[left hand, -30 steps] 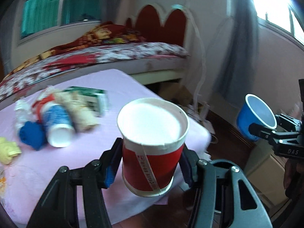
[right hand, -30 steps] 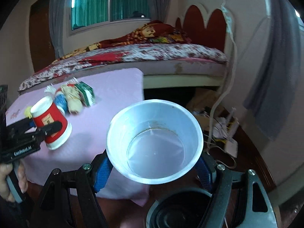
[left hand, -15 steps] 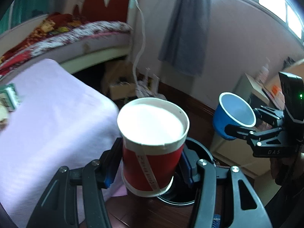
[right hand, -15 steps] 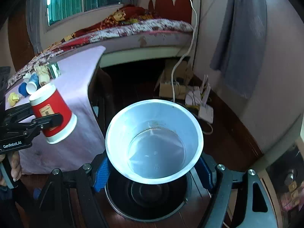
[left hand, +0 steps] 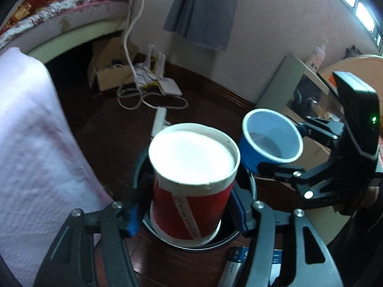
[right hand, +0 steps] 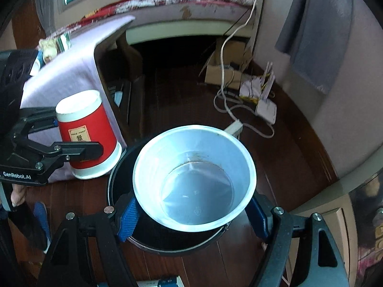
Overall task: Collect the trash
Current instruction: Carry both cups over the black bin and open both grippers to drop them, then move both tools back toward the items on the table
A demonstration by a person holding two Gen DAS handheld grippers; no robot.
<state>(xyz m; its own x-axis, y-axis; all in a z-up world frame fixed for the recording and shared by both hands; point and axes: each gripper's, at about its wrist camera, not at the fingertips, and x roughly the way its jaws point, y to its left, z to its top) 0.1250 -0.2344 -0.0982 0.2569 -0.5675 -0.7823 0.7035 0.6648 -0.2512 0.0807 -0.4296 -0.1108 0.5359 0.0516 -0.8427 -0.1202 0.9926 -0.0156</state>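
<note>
Red cup (left hand: 191,205), blue cup (left hand: 251,153).

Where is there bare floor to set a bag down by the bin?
Bare dark floor lies between the bin, the pink-clothed table and the white cable loops. Crowded: the cardboard box and clutter by the wall, and above the bin, where red cup and blue cup hang.

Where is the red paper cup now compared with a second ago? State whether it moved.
Yes. The red paper cup moved off the pink-covered table to above the black trash bin.
</note>
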